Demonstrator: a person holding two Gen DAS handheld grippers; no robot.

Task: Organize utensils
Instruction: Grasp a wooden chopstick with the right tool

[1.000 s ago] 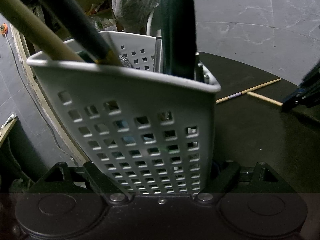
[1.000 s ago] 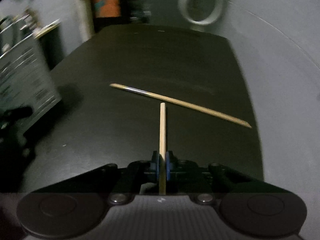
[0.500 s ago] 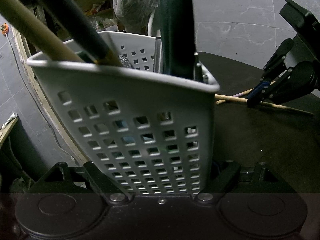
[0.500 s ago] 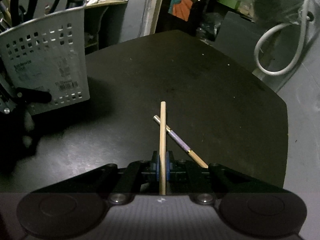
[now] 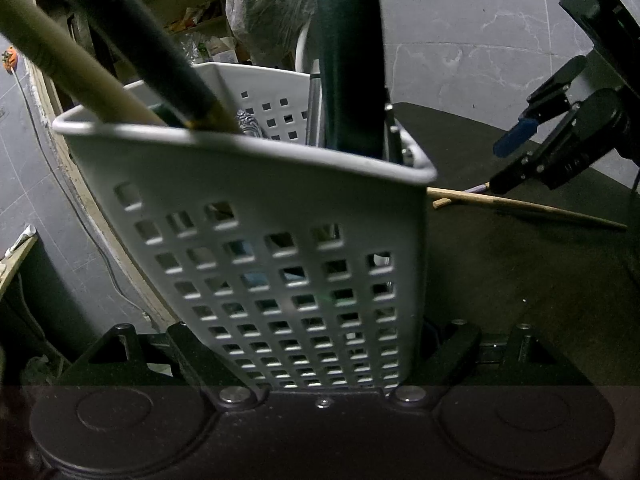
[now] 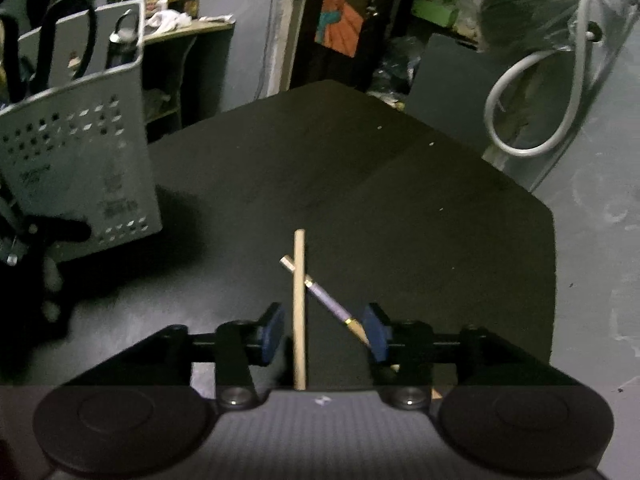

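A white perforated utensil caddy (image 5: 280, 240) fills the left wrist view, wedged between my left gripper's fingers, which are shut on its base; it also shows in the right wrist view (image 6: 76, 168). It holds several dark and wooden handles. My right gripper (image 6: 324, 334) is open above the black table (image 6: 360, 184). A plain wooden chopstick (image 6: 299, 304) lies between its pads, crossed over a second chopstick with a purple band (image 6: 332, 300). Both chopsticks (image 5: 520, 204) show in the left wrist view, under the right gripper (image 5: 532, 152).
The table's far and right edges drop to a grey floor (image 6: 592, 240). A plastic-wrapped bundle with a grey hose (image 6: 532, 92) stands beyond the table. A shelf with bottles (image 6: 176, 12) is behind the caddy.
My right gripper has opened and let go of the plain chopstick, which now lies across the purple-banded one. The left gripper and caddy have not moved.
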